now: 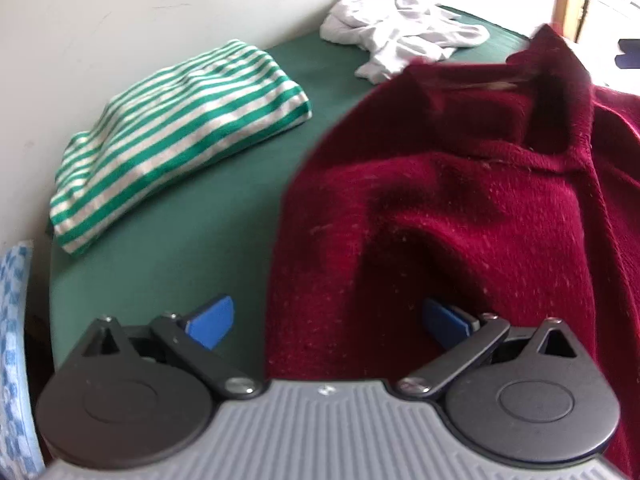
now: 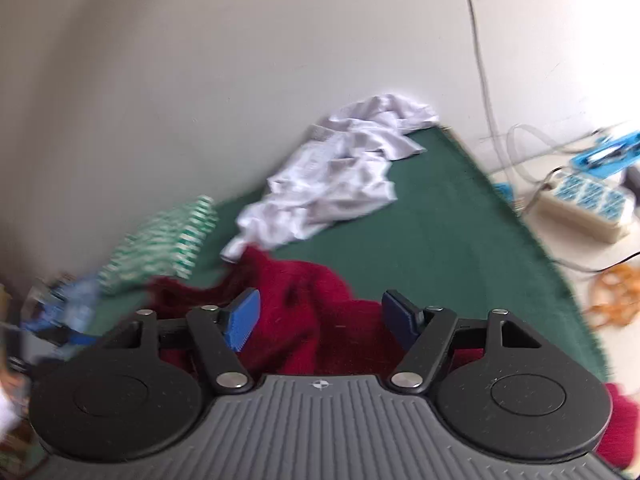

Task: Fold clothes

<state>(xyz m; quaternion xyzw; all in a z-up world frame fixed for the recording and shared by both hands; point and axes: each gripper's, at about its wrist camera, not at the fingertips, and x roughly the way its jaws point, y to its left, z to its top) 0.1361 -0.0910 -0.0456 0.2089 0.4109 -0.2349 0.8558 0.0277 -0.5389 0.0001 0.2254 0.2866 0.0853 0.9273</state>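
The left gripper (image 1: pixel 326 322) is spread wide, the maroon knit sweater (image 1: pixel 480 220) lying from 12 to 3 o'clock, brushing its right finger. The right gripper (image 2: pixel 320 320) gapes empty; the sweater lies beneath, at 12 o'clock.

1. On my left wrist view, the sweater (image 1: pixel 460 208) lies on the table (image 1: pixel 192 240) just ahead of the left gripper (image 1: pixel 326 320), spreading right.
2. The folded striped shirt (image 1: pixel 180 144) sits left of the sweater, apart from it, against the wall (image 1: pixel 120 8).
3. The crumpled shirt (image 1: pixel 400 24) lies behind the sweater, at the table's far edge.
4. On my right wrist view, a power strip (image 2: pixel 588 204) rests right of the table.
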